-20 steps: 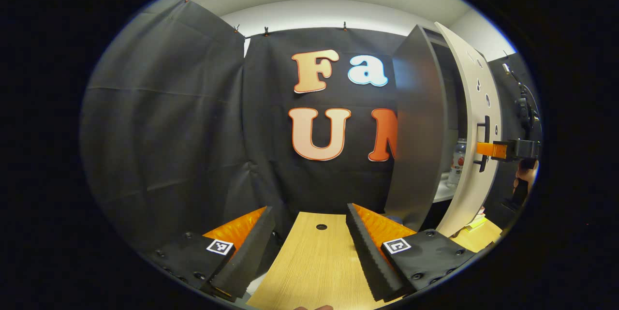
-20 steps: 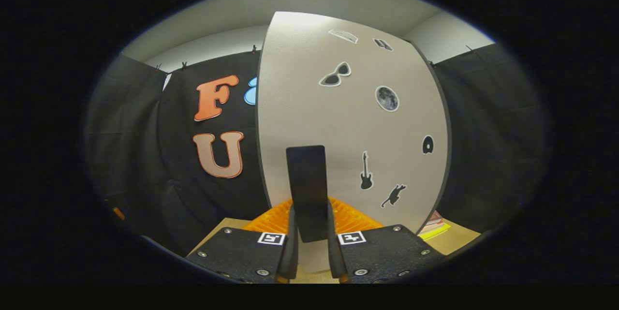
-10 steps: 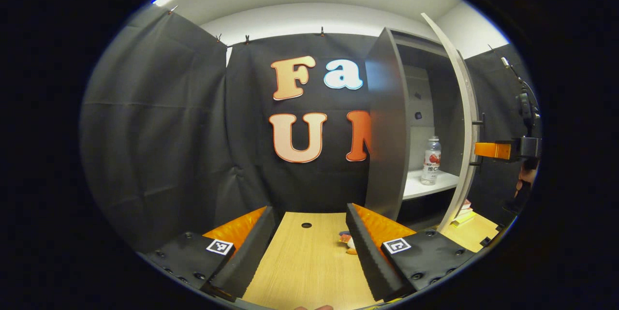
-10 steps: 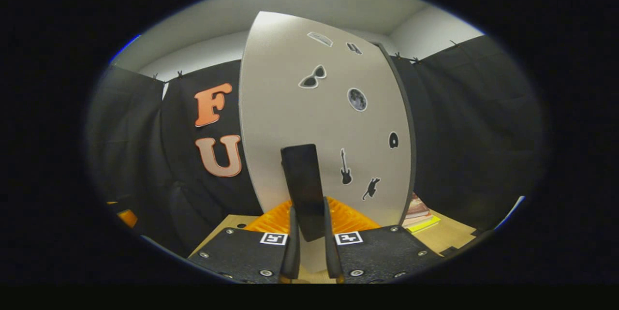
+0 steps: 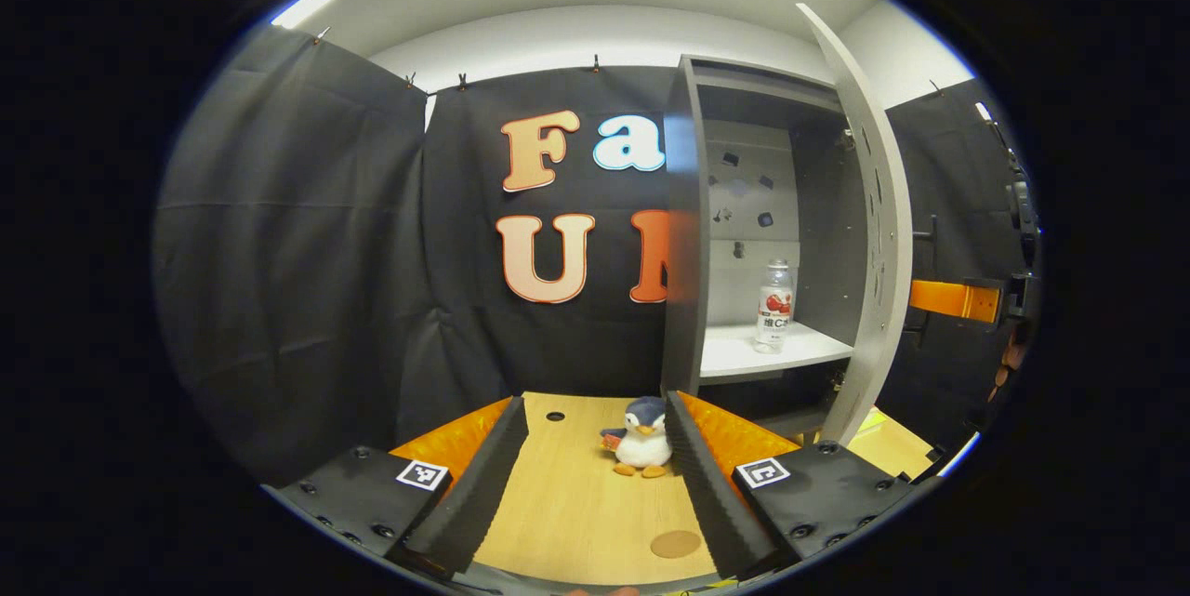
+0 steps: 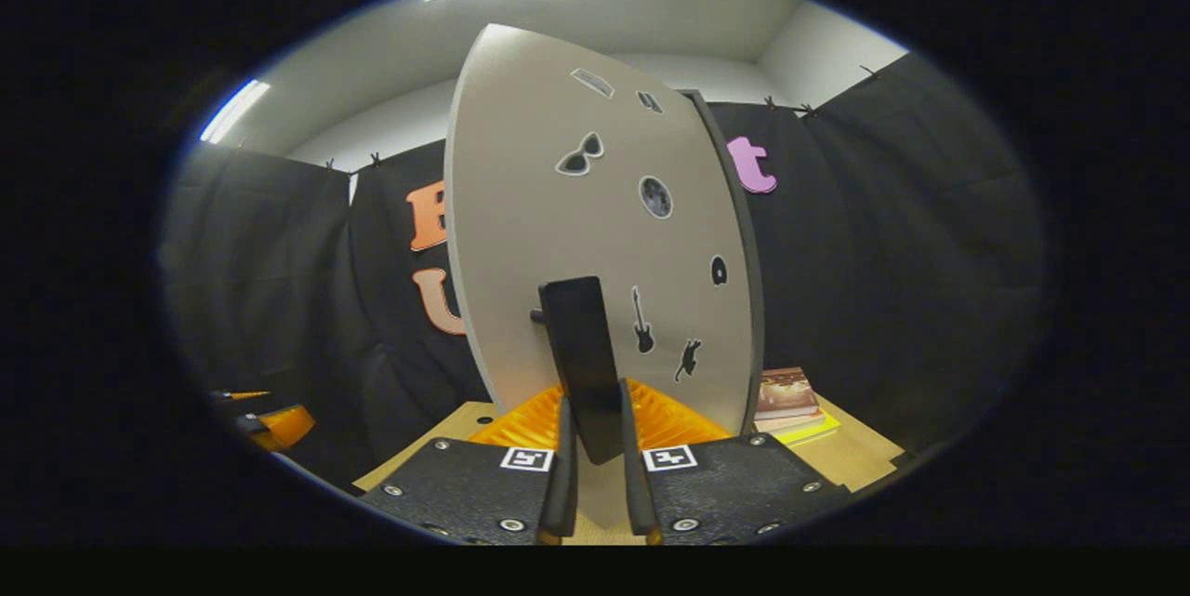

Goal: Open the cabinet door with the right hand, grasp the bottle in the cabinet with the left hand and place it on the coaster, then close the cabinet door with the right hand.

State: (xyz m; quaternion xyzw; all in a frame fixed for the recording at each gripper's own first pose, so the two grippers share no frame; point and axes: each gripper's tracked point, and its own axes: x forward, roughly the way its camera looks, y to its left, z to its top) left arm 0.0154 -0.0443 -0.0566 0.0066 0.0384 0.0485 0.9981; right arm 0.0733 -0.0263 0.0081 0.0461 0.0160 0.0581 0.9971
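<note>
The grey cabinet (image 5: 683, 233) stands at the back right of the wooden table with its door (image 5: 869, 233) swung wide open. A clear bottle (image 5: 773, 306) with a red label stands upright on the white shelf (image 5: 744, 356) inside. A round brown coaster (image 5: 675, 543) lies on the table between my left gripper's fingers. My left gripper (image 5: 595, 475) is open, low over the table, well short of the cabinet. My right gripper (image 6: 595, 461) is shut on the door's dark handle (image 6: 584, 364), and the door (image 6: 558, 243) carries several stickers. The right gripper (image 5: 962, 300) also appears at the door's outer side.
A small plush penguin (image 5: 641, 436) sits on the table in front of the cabinet, beside my left gripper's right finger. A stack of books (image 6: 786, 403) lies on the table behind the door. A small hole (image 5: 555, 416) marks the tabletop near the wall.
The door has swung further open, pulled by my right gripper, baring the shelf and bottle. The left gripper view has shifted, bringing the penguin and the coaster into sight.
</note>
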